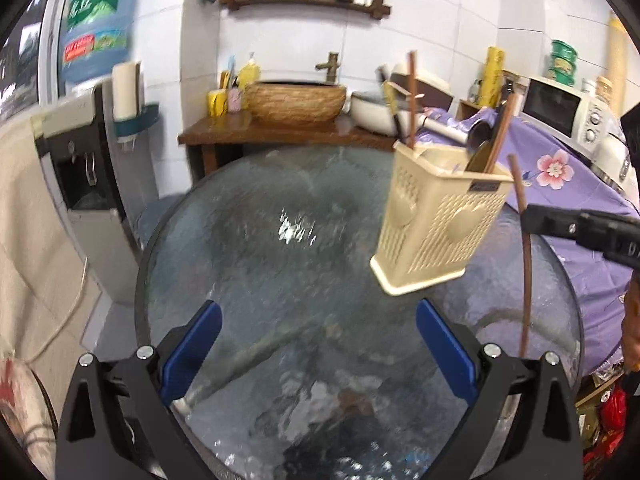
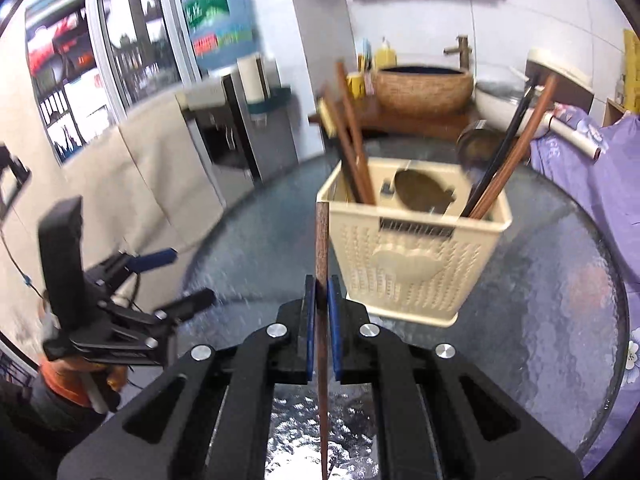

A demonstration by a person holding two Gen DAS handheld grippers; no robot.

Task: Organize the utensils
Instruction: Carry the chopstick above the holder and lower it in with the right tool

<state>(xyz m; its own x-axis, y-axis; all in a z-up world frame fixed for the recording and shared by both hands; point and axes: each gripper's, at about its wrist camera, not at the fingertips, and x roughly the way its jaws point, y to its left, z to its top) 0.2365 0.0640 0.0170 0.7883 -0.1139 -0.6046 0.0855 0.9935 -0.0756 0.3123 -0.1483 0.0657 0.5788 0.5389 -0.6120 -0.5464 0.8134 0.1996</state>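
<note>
Clamping a brown wooden chopstick (image 2: 322, 248) upright, the right hand-held gripper (image 2: 321, 292) sits at 7 o'clock of the cream perforated plastic basket (image 2: 416, 256) on the round glass counter (image 2: 560, 280); the left hand-held gripper (image 1: 318, 316) hovers released.

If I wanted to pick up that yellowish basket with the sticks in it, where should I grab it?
Probably the top rim of the basket, from above, on the near wall. The basket stands upright on the glass table with its top open, and the chopsticks lean at the back corners, so the near rim is free. One gripper finger goes inside, one outside.
</note>
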